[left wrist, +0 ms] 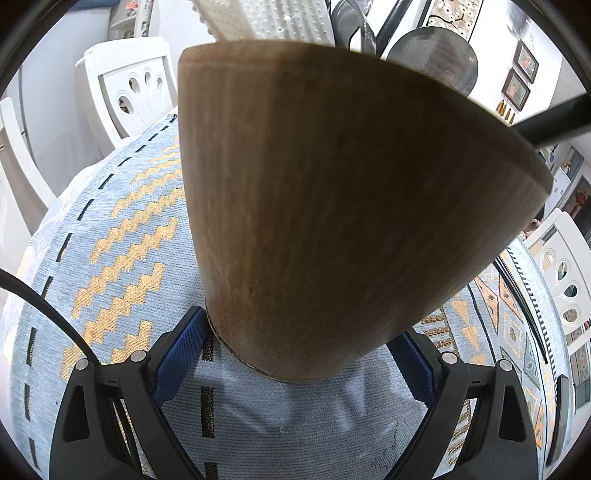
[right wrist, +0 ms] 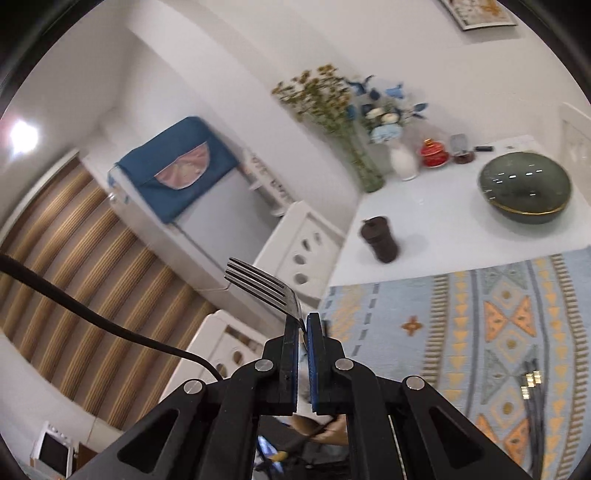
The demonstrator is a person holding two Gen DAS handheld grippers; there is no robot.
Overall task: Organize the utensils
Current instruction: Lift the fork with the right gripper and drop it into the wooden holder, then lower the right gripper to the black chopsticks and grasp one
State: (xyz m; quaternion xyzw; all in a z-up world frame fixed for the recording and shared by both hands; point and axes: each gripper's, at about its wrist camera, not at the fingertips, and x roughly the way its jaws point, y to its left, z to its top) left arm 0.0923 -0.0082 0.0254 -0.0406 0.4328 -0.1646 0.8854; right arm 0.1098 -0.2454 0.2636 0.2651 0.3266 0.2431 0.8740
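Right gripper clamped on fork, tines up, airborne off the table edge; left gripper pinches wooden utensil holder low, standing on runner; thin pinch near fork neck may pivot, miss the holder mouth or tip it.

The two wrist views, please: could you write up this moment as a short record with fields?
left tool: blue pads against the base of a wooden utensil holder
holder contents: white slotted spatula, dark ladle, black handle rising above the rim
surface: blue and gold patterned table runner
right tool: shut on a metal fork, tines pointing away, lifted above the table
left on the runner: a bundle of dark utensils
beyond: green bowl, dark pepper grinder
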